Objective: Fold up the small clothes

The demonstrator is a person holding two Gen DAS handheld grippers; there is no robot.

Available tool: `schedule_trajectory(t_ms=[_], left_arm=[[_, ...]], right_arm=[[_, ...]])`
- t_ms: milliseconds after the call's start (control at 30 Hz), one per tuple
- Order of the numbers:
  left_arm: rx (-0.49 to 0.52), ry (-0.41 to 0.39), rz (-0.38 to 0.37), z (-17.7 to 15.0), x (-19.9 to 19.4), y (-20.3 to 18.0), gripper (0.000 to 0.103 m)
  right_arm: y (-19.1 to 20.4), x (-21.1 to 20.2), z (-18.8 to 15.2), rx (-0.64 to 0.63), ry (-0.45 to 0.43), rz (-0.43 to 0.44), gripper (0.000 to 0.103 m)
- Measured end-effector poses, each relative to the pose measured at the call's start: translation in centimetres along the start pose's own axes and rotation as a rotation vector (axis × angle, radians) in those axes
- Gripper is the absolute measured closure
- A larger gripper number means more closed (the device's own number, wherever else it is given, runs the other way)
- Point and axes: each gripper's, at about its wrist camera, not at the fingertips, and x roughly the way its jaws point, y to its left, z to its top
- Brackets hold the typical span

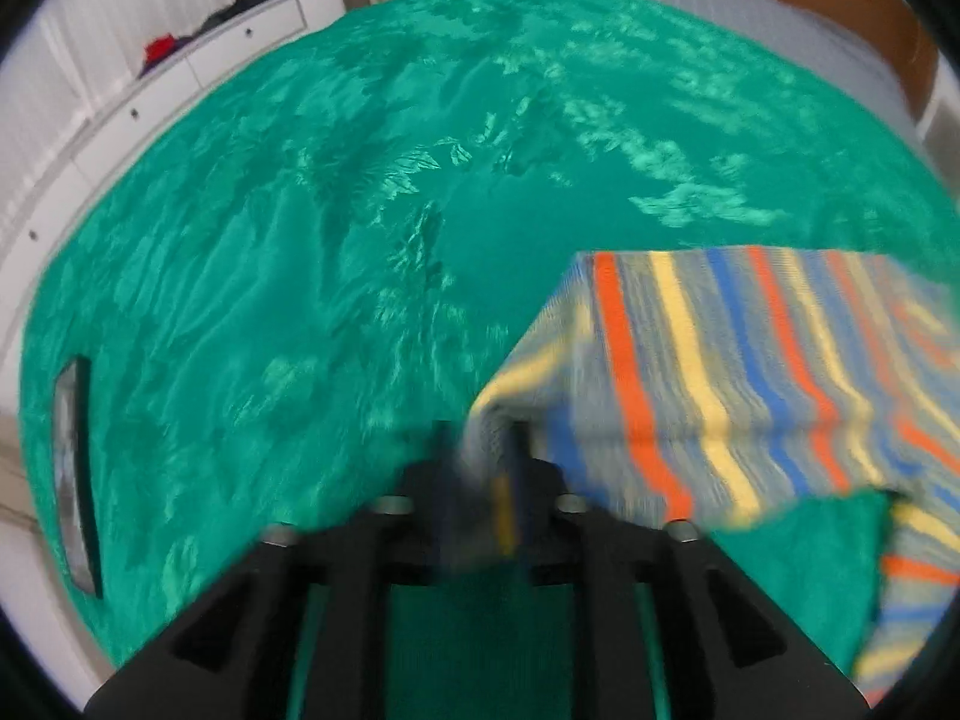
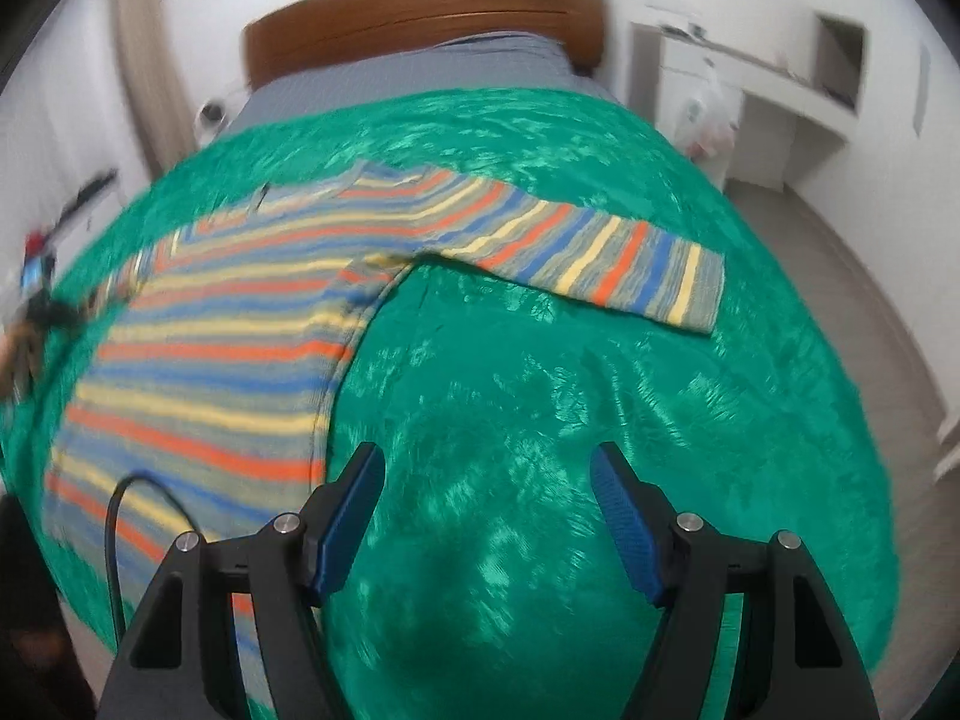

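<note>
Left wrist view: your left gripper point(image 1: 480, 468) sits low over the green bedspread point(image 1: 300, 240), at the nearer left edge of the striped sweater point(image 1: 720, 372). The fingertips are smeared by blur; a fold of the knit lies between them, but you cannot tell from this view whether the pads press on it or have let go. Risk here: if the jaws are only partly parted, the knit may snag on a pad as you draw back, dragging the fold out of line. The bunched cloth lifts off the bedspread at that edge, so it could also flop back open once free. Right wrist view: your right gripper point(image 2: 486, 516) hangs wide open and empty over bare bedspread point(image 2: 540, 420), beside the sweater's point(image 2: 228, 372) right side seam and not touching it. The sweater lies toward the left side of the bed, neck end toward the headboard point(image 2: 420, 18), hem nearest you. One sleeve point(image 2: 600, 258) stretches flat toward the right side of the bed, clear of the body. Risk here: a black cable point(image 2: 117, 534) loops over the hem corner near your gripper and could catch the cloth when you fold. The plush bedspread may also grip the knit and wrinkle it under a sliding pull. Look of the sweater: grey knit with orange, yellow and blue stripes, body mostly flat, soft and limp.
</note>
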Motion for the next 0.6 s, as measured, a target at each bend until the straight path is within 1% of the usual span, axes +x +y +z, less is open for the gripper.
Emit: schedule_trajectory(t_ms=[33, 67, 100, 133, 167, 200, 233, 267, 300, 367, 433, 467, 500, 533, 567, 600], left_arm=[[0.009, -0.014, -0.023, -0.7, -1.3, 0.2, 0.044], [0.024, -0.032, -0.052, -1.8, -2.7, 0.3, 0.038], [0.056, -0.045, -0.113, -3.7, -4.8, 0.4, 0.036], [0.083, -0.037, -0.166, -5.3, -6.1, 0.2, 0.035], [0.115, -0.012, -0.237, -7.4, -7.3, 0.0, 0.034], [0.148, 0.026, -0.311, -9.6, -8.3, -0.5, 0.033], [0.191, 0.077, -0.378, -12.4, -9.1, -1.3, 0.033], [0.224, 0.113, -0.413, -14.5, -9.5, -2.0, 0.033], [0.269, 0.157, -0.449, -17.5, -10.0, -3.0, 0.033], [0.320, 0.206, -0.481, -21.3, -10.2, -4.5, 0.033], [0.368, 0.203, -0.483, -23.8, -10.7, -5.9, 0.034], [0.389, 0.194, -0.482, -24.5, -11.0, -6.5, 0.035], [0.401, 0.194, -0.492, -25.0, -11.2, -7.0, 0.047], [0.403, 0.210, -0.511, -25.3, -11.2, -7.4, 0.074], [0.415, 0.226, -0.521, -25.6, -11.0, -7.8, 0.091], [0.453, 0.214, -0.499, -25.8, -10.9, -8.3, 0.099]], right_arm=[[0.4, -0.5, -0.2, -0.047, 0.015, 0.010, 0.032], [0.8, -1.0, -0.6, -0.087, 0.037, 0.033, 0.032], [1.2, -1.2, -1.0, -0.107, 0.057, 0.058, 0.032], [1.6, -1.4, -1.5, -0.127, 0.095, 0.113, 0.032], [2.2, -1.3, -2.1, -0.131, 0.141, 0.182, 0.032], [2.4, -1.2, -2.6, -0.127, 0.168, 0.220, 0.032], [3.0, -0.9, -3.3, -0.115, 0.208, 0.279, 0.032], [3.5, -0.4, -4.1, -0.100, 0.243, 0.332, 0.032], [3.9, 0.1, -4.8, -0.085, 0.266, 0.361, 0.032], [4.6, 1.6, -6.3, -0.047, 0.315, 0.402, 0.032], [5.0, 2.8, -7.6, 0.000, 0.342, 0.427, 0.033], [5.0, 2.8, -7.9, 0.021, 0.334, 0.450, 0.038], [5.0, 2.8, -8.0, 0.043, 0.331, 0.493, 0.060], [5.1, 2.9, -8.0, 0.061, 0.337, 0.503, 0.084], [5.0, 3.1, -8.0, 0.066, 0.344, 0.484, 0.096], [5.0, 3.2, -8.0, 0.075, 0.350, 0.463, 0.097]])
